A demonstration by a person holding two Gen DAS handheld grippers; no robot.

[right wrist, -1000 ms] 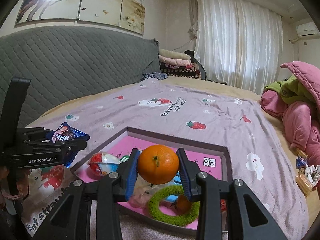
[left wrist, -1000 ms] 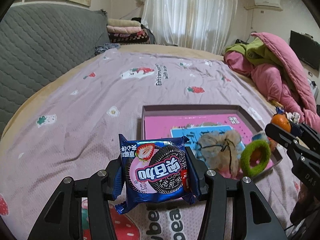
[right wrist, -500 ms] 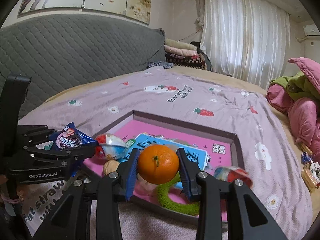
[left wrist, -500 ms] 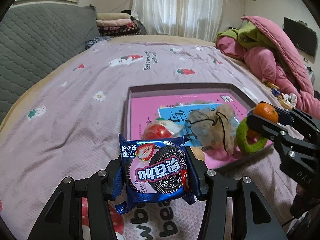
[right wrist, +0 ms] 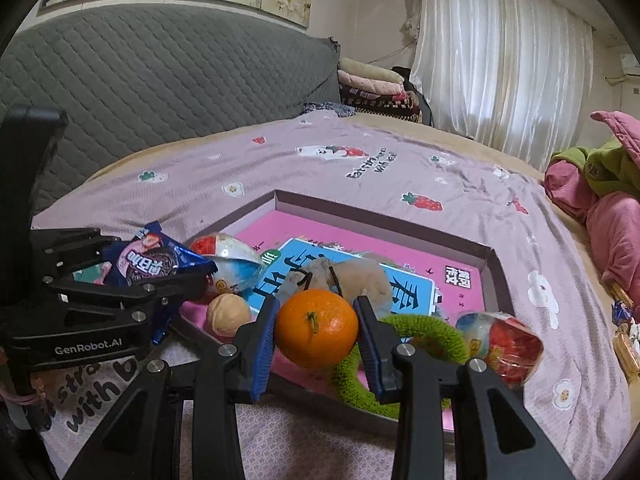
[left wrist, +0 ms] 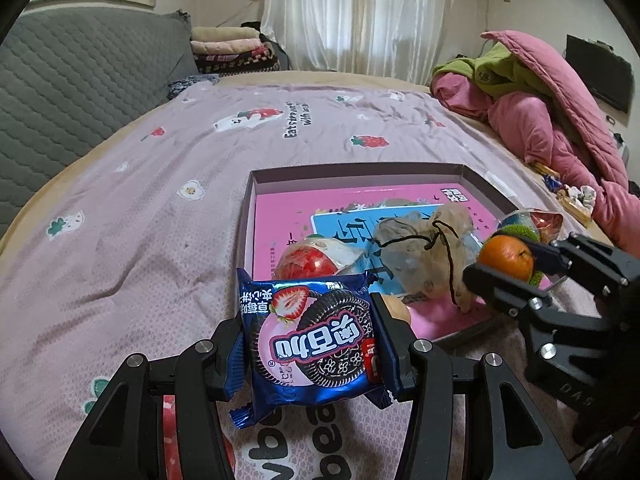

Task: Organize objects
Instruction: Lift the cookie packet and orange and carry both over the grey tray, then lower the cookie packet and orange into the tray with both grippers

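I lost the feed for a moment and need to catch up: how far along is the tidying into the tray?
Done: the tray already holds a walnut, a green ring, a drawstring pouch and wrapped snacks. In hand: the left gripper grips a cookie packet and the right gripper an orange, both at the tray's near edge. Left: setting these two down inside.

The cookie packet point(left wrist: 312, 340) is glossy crinkled plastic film between matt black plastic fingers point(left wrist: 404, 344) with bright metal screws. The orange point(right wrist: 317, 328) has a dimpled, faintly shiny peel. Ahead, the cardboard tray point(right wrist: 496, 280) looks smooth, the green ring point(right wrist: 424, 330) fuzzy, the bedsheet point(left wrist: 140, 220) soft matt cloth.
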